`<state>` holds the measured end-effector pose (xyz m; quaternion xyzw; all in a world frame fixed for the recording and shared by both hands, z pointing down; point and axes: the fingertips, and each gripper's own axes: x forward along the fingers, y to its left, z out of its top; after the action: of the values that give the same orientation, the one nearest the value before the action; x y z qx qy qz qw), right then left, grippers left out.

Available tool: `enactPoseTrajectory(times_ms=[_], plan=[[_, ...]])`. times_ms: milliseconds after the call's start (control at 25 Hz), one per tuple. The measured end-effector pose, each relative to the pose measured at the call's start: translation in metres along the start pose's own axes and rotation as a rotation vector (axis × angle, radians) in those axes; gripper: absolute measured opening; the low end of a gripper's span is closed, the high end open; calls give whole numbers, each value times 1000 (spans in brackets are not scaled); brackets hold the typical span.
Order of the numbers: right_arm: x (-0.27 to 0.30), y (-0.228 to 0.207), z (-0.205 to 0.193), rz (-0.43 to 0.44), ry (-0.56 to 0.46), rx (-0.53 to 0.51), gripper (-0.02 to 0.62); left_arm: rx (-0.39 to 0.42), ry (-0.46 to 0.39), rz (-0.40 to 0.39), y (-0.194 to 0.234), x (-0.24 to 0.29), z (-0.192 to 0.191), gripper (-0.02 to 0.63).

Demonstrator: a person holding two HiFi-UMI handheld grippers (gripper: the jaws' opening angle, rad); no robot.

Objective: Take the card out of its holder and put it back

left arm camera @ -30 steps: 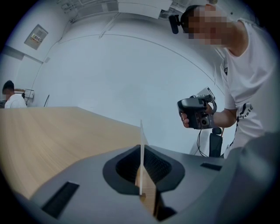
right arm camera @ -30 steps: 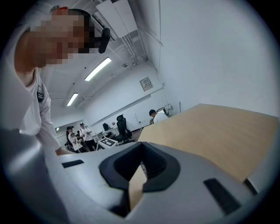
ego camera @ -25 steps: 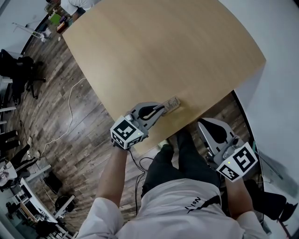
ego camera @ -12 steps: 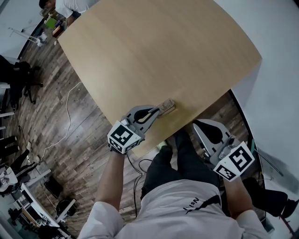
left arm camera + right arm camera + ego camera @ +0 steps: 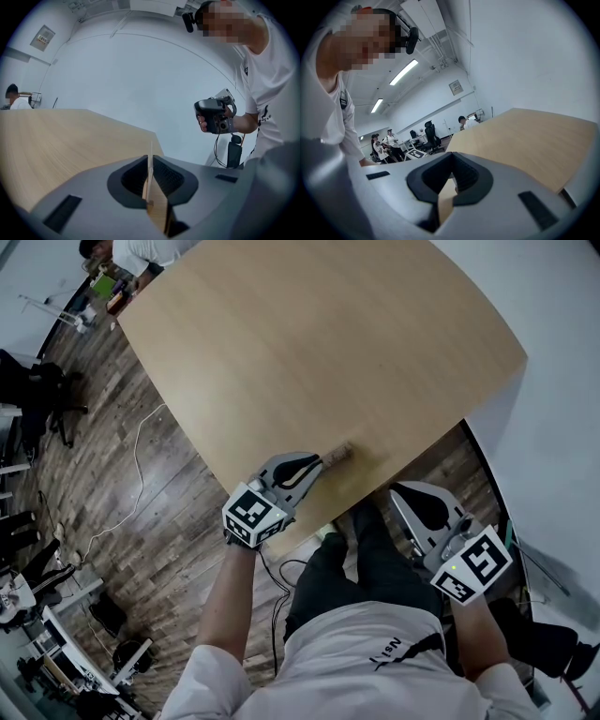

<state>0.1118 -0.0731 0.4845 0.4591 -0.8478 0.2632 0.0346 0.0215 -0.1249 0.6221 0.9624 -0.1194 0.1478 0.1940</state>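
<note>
Being clamped between the shut jaws of the left gripper, a thin card is being held upright and edge-on, below the middle of the left gripper view; a small wooden holder is being touched by those jaw tips, near the lower edge of the table at the centre of the head view; whether the card is being kept in it cannot be told; the right gripper, clenched on nothing, is being held off the table at the lower right.

Small wooden holder; thin pale card upright, edge-on.
</note>
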Motion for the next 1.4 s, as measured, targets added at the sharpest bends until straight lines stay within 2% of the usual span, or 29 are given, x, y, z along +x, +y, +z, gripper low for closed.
enactPoseTrajectory(times_ms=[400,760,1080,1400], plan=[[20,17,5,49,-10,-15,12,-14,-71,95,5,-22,33,28],[28,52,26,77,-30,-103,12,-27,-185,135,-35,-50,104,28],[26,76,53,48,-46,-135,12,-61,-259,215,-64,-94,161,26],[22,107,85,49,-113,-190,12,-78,-330,302,-92,-131,192,26]])
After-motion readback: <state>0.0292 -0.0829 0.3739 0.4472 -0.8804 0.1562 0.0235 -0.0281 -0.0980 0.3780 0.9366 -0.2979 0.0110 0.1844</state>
